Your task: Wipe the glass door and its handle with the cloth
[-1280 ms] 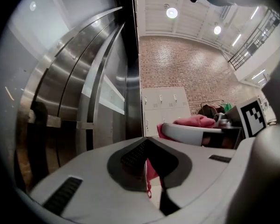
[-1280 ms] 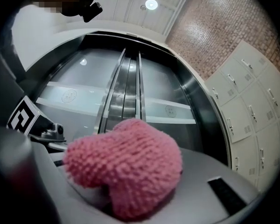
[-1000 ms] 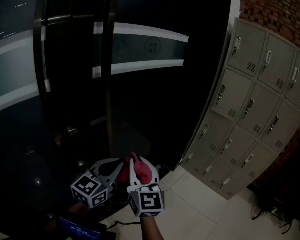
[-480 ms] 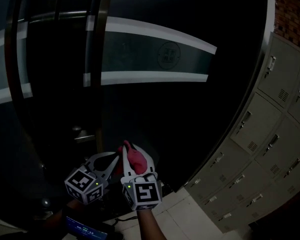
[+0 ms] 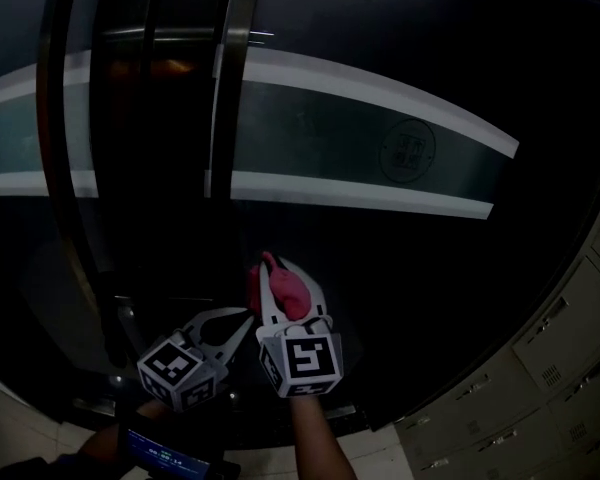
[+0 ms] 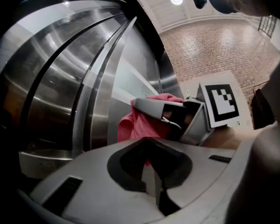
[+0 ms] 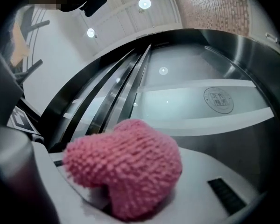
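Since your right claw (image 5: 272,278) is already clamped shut on the pink cloth (image 5: 290,293), with a fat wad of it bulging out past the tips in the right gripper view, I'd say you're right at the start of the wiping step rather than partway through it. The cloth sits low in front of the glass door (image 5: 400,258), under the frosted band (image 5: 360,143) and a bit right of the line of the tall steel handle (image 5: 230,78). Honestly I can't tell from any view whether it's actually touching the glass or just hanging close to it. Your left claw (image 5: 238,323) is just beside the right one, jaws pressed together with nothing between them, so it's basically along for the ride. For the next move, my guess is you want to press that wad flat onto the pane and sweep across in overlapping passes, working upward toward the band. Most of the door is above where you are now, so you've got a lot of reach ahead. Then go for the handle: wrap the cloth around the bar instead of dabbing one side, since it's round and shiny. Keep the hard claw tips behind the cloth so plastic doesn't drag on the glass, and watch that the wad doesn't slip out while you're pushing.
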The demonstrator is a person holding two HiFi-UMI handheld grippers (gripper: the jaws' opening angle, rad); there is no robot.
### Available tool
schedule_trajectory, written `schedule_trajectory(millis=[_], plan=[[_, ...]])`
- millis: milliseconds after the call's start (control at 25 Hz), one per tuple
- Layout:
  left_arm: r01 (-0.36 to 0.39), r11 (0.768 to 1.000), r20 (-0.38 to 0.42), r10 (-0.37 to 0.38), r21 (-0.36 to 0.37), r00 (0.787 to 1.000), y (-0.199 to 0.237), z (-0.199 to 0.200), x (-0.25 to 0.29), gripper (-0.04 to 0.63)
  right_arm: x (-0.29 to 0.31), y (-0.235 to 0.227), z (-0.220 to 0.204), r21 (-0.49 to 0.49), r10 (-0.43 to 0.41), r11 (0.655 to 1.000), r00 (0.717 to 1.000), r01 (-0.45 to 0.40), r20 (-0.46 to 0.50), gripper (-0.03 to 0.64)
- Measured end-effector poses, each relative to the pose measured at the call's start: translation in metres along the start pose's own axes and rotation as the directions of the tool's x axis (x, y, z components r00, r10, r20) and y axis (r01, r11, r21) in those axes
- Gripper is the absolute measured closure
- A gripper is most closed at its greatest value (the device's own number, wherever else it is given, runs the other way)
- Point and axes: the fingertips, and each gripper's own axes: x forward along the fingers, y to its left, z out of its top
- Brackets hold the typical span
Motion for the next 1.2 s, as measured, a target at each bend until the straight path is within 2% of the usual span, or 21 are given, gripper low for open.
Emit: schedule_trajectory(millis=[160, 400, 680, 920, 1200], plan=[[-0.093, 0.996, -0.003, 0.093, 0.015, 0.996, 0.013, 0.001, 0.002, 0.58, 0.033, -0.004, 0.006, -0.003, 0.096, 0.995, 0.995, -0.096, 0.023, 0.565], [-0.22, 0.975, 0.007, 0.22, 0.032, 0.975, 0.015, 0.001, 0.02, 0.58, 0.071, -0.018, 0.008, 0.018, 0.207, 0.978, 0.977, -0.209, 0.053, 0.565], [-0.342, 0.939, -0.012, 0.342, 0.034, 0.94, 0.007, -0.009, 0.065, 0.58, 0.059, -0.077, 0.007, 0.032, 0.274, 0.96, 0.958, -0.277, 0.082, 0.565], [-0.381, 0.924, 0.001, 0.381, 0.041, 0.924, -0.005, -0.017, 0.113, 0.58, 0.014, -0.183, 0.011, 0.002, 0.209, 0.978, 0.972, -0.21, 0.106, 0.565], [-0.323, 0.946, 0.013, 0.323, 0.032, 0.946, -0.043, -0.02, 0.191, 0.58, -0.043, -0.325, 0.0, -0.058, 0.049, 0.997, 0.998, -0.046, 0.047, 0.565]])
